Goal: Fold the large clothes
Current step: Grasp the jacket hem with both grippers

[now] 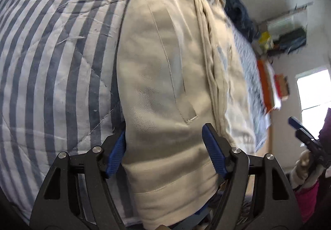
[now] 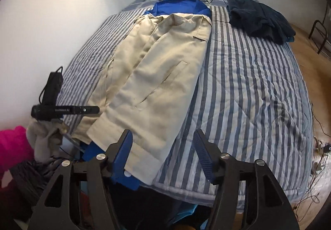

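Your beige jacket (image 2: 157,68) lies lengthwise on the striped bed (image 2: 248,85), collar at 12 o'clock, hem at 6, w/ a blue garment (image 2: 180,5) under it showing past both ends. It looks already folded in along its length, so you seem to be between folds: sides done, cross fold not yet made.

Left gripper (image 1: 165,153): jaws spread wide, straddling the hem end; the cloth sits between the pads but I can't see them pressing it, so treat it as not gripped. Right gripper (image 2: 163,151): jaws spread too, hanging over the hem corner at 6 o'clock, nothing pinched. No earlier view here, so only the spread itself is certain.

Next move, my read: get both grippers onto the hem, one per corner, close on all layers incl. the folded-in side, then carry the hem toward the collar at 12. Watch that you don't pick up the blue one underneath. The dark pile (image 2: 260,19) at 1 o'clock is well apart, no issue.
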The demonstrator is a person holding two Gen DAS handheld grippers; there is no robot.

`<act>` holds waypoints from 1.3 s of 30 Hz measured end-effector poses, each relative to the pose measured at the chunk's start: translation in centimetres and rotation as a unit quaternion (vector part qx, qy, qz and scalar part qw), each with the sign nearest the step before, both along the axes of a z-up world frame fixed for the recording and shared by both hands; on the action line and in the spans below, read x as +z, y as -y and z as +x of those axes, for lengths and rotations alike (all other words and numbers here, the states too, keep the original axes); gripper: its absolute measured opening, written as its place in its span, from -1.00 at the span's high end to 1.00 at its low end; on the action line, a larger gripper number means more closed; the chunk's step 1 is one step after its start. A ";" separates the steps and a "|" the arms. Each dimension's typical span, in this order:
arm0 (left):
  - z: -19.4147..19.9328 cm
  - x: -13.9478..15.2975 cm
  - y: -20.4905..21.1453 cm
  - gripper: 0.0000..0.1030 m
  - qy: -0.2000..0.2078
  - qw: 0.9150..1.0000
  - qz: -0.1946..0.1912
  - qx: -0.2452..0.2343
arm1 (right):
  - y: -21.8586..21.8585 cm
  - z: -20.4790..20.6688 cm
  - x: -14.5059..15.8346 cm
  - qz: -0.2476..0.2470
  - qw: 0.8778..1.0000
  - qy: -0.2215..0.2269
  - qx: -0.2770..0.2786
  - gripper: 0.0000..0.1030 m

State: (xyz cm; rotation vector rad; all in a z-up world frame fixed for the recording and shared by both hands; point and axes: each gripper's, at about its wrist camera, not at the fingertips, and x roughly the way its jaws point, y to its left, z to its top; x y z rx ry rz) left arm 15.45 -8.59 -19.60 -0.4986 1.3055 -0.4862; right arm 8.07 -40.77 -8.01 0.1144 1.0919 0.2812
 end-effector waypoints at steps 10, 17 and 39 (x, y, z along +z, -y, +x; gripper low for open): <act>-1.7 0.0 -3.3 -0.21 -0.019 0.999 -0.038 0.034 | 1.6 0.3 -9.1 0.110 0.989 -0.085 -0.049 -0.18; -3.4 -0.7 -3.5 -0.21 -0.044 0.997 -0.057 0.013 | 0.8 -0.8 -10.6 0.190 0.974 -0.116 -0.040 -0.18; -5.0 2.7 -1.4 0.82 0.024 0.999 0.008 -0.039 | -0.6 -0.5 -11.6 0.111 0.987 -0.115 0.012 0.89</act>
